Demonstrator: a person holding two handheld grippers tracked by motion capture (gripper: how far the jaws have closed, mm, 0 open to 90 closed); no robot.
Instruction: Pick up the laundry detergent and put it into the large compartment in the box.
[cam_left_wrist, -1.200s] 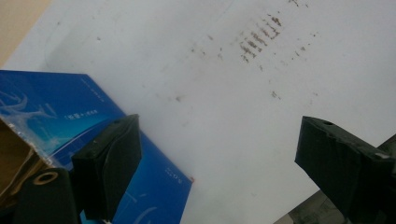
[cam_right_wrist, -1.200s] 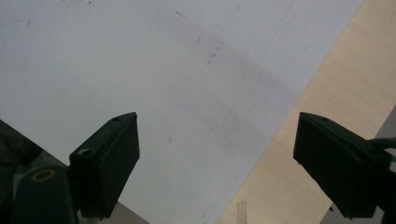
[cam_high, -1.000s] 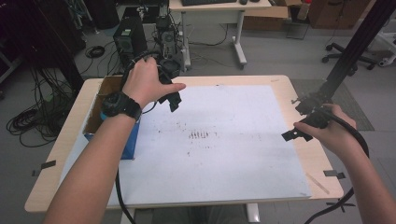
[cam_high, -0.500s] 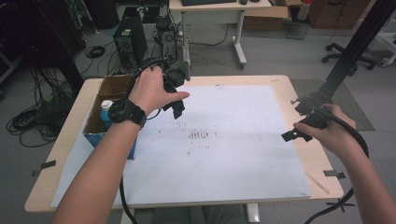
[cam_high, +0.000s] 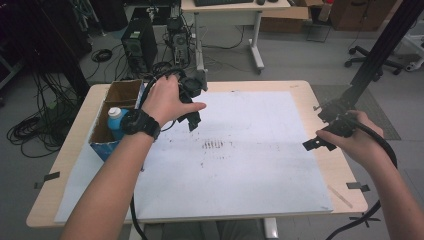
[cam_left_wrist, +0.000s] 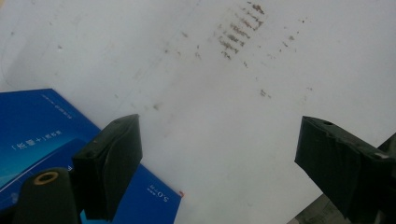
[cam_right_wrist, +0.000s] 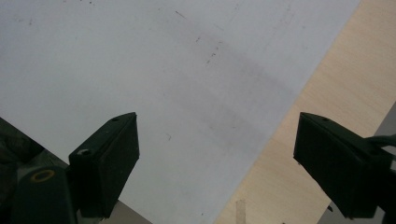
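Over the desk's white sheet (cam_high: 250, 150), the left tongs (cam_high: 192, 117) hang open and empty just right of the blue cardboard box (cam_high: 107, 142), where a blue-capped bottle (cam_high: 116, 121) stands; the right tongs (cam_high: 316, 145) gape empty too, near the sheet's right edge.

A large sheet (cam_high: 240, 150) lies on the desk (cam_high: 320, 95) and covers most of its top. At nine o'clock on the desk a box (cam_high: 107, 125) stands on the sheet's edge, with a bottle (cam_high: 116, 122) upright in it. The left hand-held gripper (cam_high: 192, 117) hangs over the sheet just beside the box, toward eleven o'clock. The right hand-held gripper (cam_high: 317, 145) sits at three o'clock, over the sheet's edge.
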